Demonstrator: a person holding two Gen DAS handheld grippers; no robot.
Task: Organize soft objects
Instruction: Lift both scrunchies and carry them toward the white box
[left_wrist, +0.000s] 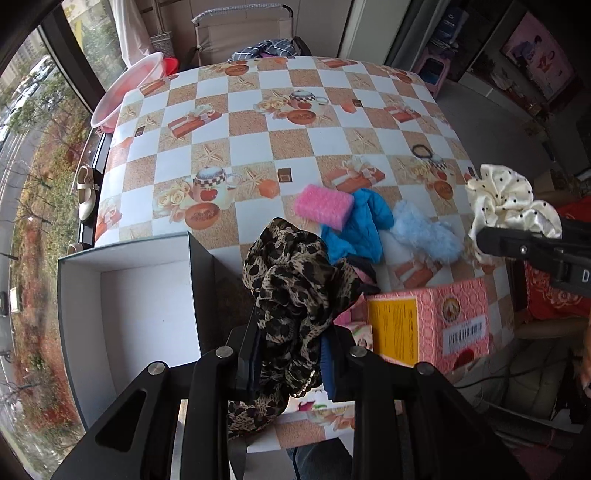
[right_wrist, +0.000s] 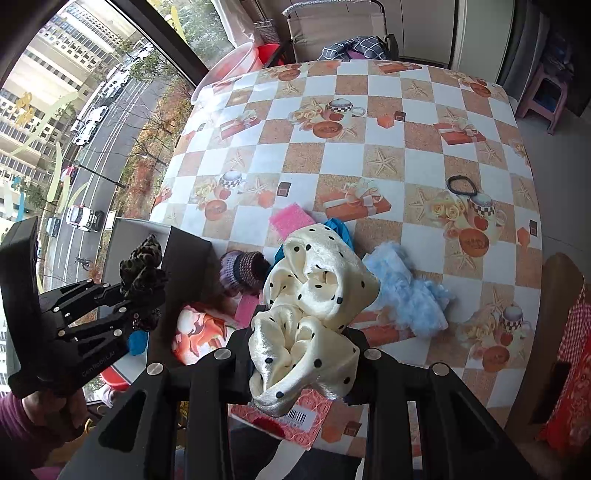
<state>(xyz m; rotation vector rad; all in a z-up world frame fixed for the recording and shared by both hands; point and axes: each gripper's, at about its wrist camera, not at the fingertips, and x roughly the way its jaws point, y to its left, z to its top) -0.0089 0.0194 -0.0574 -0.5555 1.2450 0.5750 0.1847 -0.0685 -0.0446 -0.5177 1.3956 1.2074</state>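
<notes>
While the open box (left_wrist: 147, 314) at lower left sits empty, each tool has one piece clamped: left tool (left_wrist: 291, 365) a leopard scrunchie (left_wrist: 291, 288), right tool (right_wrist: 303, 354) a cream dotted scrunchie (right_wrist: 314, 295). Pink sponge (left_wrist: 323, 205), blue cloth (left_wrist: 364, 225), fluffy mitt (left_wrist: 424, 232) wait mid-frame on the checkered counter (left_wrist: 295, 110) by a big window (left_wrist: 33, 147).

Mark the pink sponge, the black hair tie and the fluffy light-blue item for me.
pink sponge (left_wrist: 323, 207), left wrist view, middle of its top face.
black hair tie (right_wrist: 461, 184), right wrist view, on the band's lower edge.
fluffy light-blue item (left_wrist: 424, 232), left wrist view, centre of the fluff.
</notes>
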